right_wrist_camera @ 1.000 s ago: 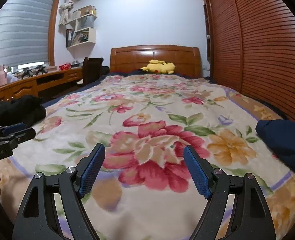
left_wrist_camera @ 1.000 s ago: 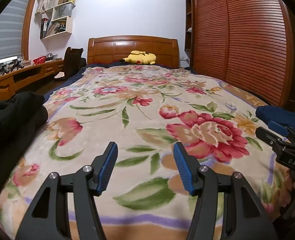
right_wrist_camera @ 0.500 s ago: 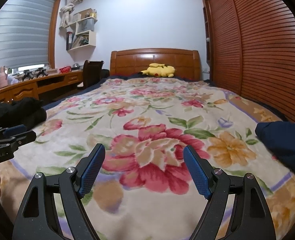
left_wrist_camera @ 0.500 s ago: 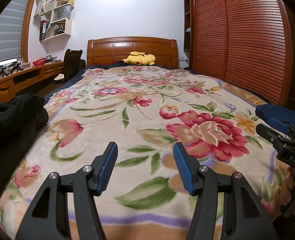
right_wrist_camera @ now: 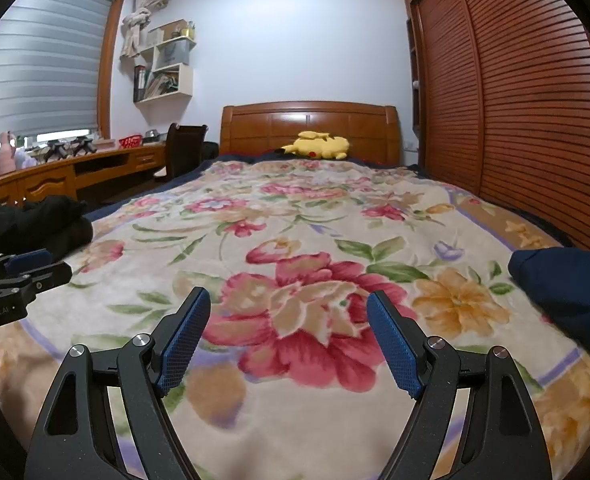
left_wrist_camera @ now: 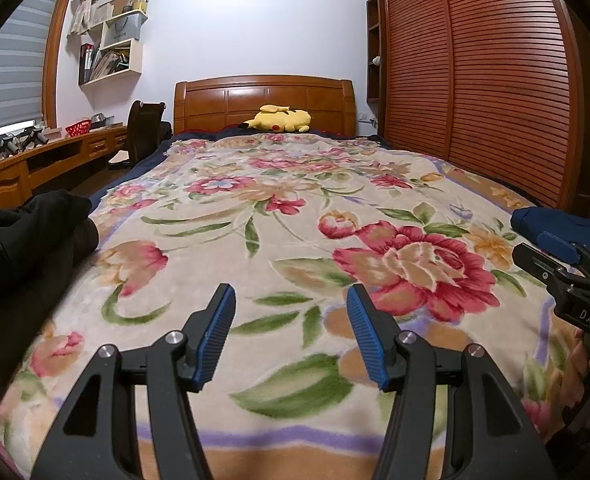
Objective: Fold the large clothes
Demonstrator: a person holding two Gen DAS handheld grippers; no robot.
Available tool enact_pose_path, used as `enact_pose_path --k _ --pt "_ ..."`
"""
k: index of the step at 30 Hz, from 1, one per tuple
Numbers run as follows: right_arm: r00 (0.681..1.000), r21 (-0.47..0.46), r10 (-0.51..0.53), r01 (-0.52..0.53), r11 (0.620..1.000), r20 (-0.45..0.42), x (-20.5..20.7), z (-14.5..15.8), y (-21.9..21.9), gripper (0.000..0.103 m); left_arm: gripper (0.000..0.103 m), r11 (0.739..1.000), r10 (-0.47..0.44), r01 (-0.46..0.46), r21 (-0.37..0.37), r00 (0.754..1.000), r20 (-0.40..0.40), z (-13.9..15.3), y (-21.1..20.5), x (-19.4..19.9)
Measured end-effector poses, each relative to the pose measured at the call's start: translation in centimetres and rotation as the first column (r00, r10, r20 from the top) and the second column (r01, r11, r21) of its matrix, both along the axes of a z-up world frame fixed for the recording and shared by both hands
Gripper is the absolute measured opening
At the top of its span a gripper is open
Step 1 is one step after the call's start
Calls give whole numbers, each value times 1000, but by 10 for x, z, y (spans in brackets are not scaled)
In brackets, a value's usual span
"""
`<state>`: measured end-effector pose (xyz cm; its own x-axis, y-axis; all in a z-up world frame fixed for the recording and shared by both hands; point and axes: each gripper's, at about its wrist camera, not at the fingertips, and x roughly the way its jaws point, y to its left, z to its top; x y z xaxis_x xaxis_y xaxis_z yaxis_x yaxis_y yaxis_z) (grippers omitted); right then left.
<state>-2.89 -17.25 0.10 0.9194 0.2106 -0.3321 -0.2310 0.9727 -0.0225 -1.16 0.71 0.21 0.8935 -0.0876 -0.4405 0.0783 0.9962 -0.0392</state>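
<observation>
A black garment (left_wrist_camera: 23, 248) lies bunched at the bed's left edge; it also shows in the right wrist view (right_wrist_camera: 27, 220). A dark blue garment (right_wrist_camera: 567, 292) lies at the right edge, also seen in the left wrist view (left_wrist_camera: 555, 224). My left gripper (left_wrist_camera: 291, 312) is open and empty above the floral blanket (left_wrist_camera: 295, 208), near the foot of the bed. My right gripper (right_wrist_camera: 289, 320) is open and empty, to the right of the left one. Each gripper shows at the edge of the other's view.
A yellow plush toy (left_wrist_camera: 279, 120) lies by the wooden headboard (left_wrist_camera: 263, 100). A slatted wardrobe (left_wrist_camera: 475, 60) runs along the right side. A wooden desk (left_wrist_camera: 35, 164) and dark chair (left_wrist_camera: 143, 132) stand on the left.
Both cameras have tilted down slightly, so the room sits a little lower in view. Both grippers stay open and empty. The garments have not moved.
</observation>
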Motion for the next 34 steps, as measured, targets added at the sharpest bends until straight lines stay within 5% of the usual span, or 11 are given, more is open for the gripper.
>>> enact_pose_path --k 34 --pt "1000 5 1 -1 1000 5 1 0 -2 82 57 1000 -2 2 1 1000 1 -1 1 0"
